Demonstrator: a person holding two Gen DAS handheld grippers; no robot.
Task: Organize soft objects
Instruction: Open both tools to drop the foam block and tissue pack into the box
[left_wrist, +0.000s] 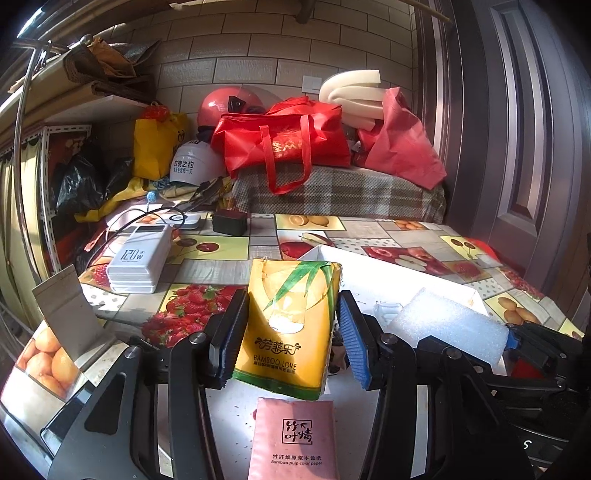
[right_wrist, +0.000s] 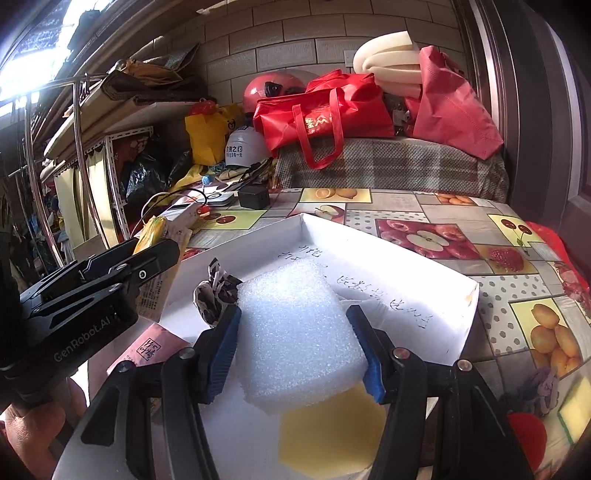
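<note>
A yellow tissue pack (left_wrist: 291, 325) stands between the fingers of my left gripper (left_wrist: 291, 295). It leans on the left pad, and a narrow gap shows at the right pad, so the jaws are open around it. Below it lies a pink tissue pack (left_wrist: 291, 439). My right gripper (right_wrist: 295, 312) is shut on a white foam block (right_wrist: 295, 332), both blue pads pressing its sides. The block hangs over the white tray (right_wrist: 469, 317), above a yellow sponge sheet (right_wrist: 332, 432). In the right wrist view the left gripper (right_wrist: 155, 254) and the yellow pack (right_wrist: 157, 236) sit at the tray's left edge.
A small black-and-white crumpled item (right_wrist: 214, 299) lies in the tray beside the foam. On the fruit-print tablecloth (right_wrist: 443, 236) sit a white power bank (left_wrist: 140, 262) and a black charger (left_wrist: 229, 221). Red bags (left_wrist: 284, 144) and helmets crowd the back. A hand (right_wrist: 29, 428) holds the left gripper.
</note>
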